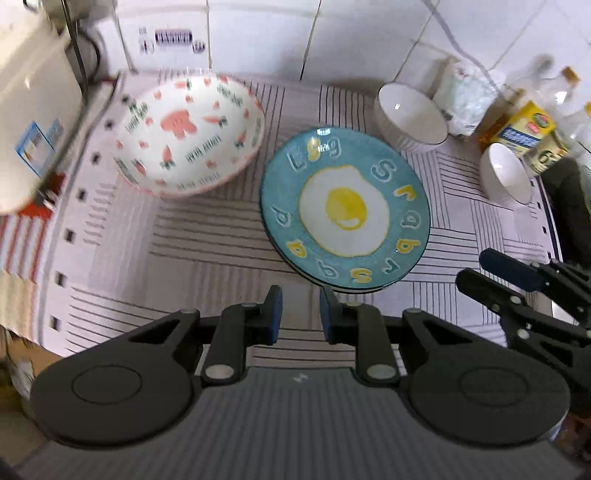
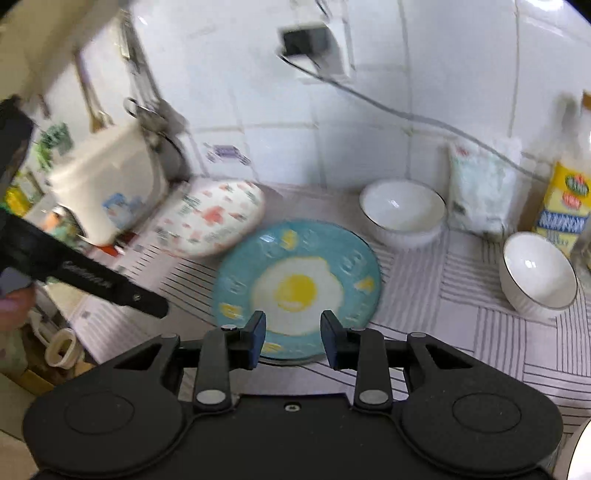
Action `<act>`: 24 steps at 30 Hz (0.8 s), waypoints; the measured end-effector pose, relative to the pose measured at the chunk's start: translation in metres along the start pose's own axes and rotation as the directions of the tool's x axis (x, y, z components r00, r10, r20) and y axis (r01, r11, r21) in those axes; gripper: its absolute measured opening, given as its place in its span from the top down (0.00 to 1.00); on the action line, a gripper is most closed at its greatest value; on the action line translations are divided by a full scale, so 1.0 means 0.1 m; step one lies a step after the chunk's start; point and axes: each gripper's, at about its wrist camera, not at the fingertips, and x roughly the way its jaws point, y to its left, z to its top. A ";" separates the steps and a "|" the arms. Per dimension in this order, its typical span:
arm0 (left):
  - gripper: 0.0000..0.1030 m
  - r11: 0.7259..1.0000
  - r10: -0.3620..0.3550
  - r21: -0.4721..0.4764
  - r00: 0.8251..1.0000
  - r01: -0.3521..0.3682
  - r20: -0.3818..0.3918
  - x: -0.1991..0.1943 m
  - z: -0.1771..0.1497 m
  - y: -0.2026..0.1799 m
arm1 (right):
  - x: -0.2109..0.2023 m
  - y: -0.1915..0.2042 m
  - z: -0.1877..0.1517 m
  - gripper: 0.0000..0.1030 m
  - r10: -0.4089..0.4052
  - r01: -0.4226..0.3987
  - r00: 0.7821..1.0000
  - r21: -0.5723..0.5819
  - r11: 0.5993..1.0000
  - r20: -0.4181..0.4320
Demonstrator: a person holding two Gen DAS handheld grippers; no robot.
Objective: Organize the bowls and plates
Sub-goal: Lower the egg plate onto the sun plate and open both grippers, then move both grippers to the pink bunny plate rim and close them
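Blue egg plate [image 1: 345, 210] on striped worktop [image 1: 207, 243], carrot-print bowl [image 1: 190, 134] beside it, two white bowls [image 1: 410, 116] behind, left tool [image 1: 301, 314] and right tool [image 2: 293, 339] both parted, empty

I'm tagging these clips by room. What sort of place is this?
Most likely a home kitchen counter: white tiled wall, a white appliance, perhaps a rice cooker, cooking oil bottles, and crockery such as the fried-egg plate on a striped cloth.
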 end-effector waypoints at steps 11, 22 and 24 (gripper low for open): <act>0.72 0.985 -0.021 0.172 0.996 0.006 0.084 -0.61 -0.06 0.47 | -0.26 0.90 0.23 0.53 0.042 -0.038 0.995 -0.045 0.998 0.094; 0.60 0.970 -0.046 0.241 0.994 0.021 0.100 -0.66 0.00 1.09 | -0.10 1.49 0.43 0.37 0.014 -0.006 0.987 -0.054 0.999 0.159; 0.56 0.966 -0.049 0.256 0.993 0.021 0.103 -0.63 0.06 1.21 | -0.03 1.55 0.47 0.34 0.006 0.000 0.985 -0.041 0.999 0.170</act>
